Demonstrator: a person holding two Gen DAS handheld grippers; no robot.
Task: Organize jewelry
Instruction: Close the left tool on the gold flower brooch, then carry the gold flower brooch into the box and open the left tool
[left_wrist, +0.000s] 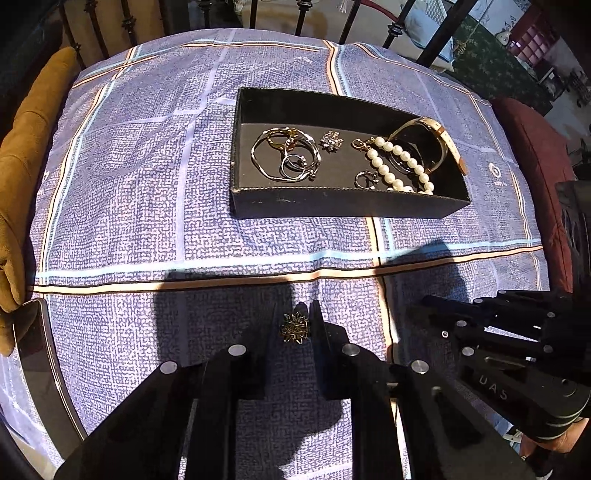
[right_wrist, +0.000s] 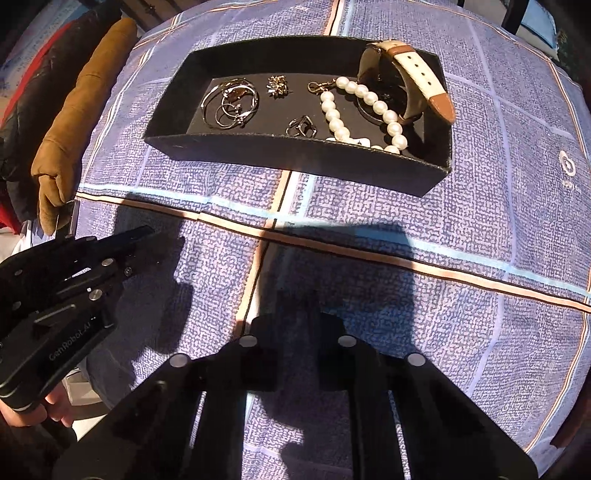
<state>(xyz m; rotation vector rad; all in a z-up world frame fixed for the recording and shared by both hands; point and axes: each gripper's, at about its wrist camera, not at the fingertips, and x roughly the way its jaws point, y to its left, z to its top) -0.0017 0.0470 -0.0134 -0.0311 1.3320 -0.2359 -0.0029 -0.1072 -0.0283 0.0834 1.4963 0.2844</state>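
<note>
Gold brooch sits between the left gripper fingers, clamped at the tips, over the blue plaid cloth; black tray lies ahead of that gripper, slightly to its right, on the cloth; inside the tray, far-left end: a cluster of bangles and rings; just right of them a silver flower brooch; further right a pearl bracelet with a gold clasp, a small ring close to the near wall beside it; watch with a cream and brown strap at the far-right end, strap hanging over the tray wall; right gripper is low over the cloth, nothing between its fingers, which stand slightly apart; from its own view the tray is ahead, and the left gripper is off to its left, near side; brown cushion sits at the cloth's left edge.
</note>
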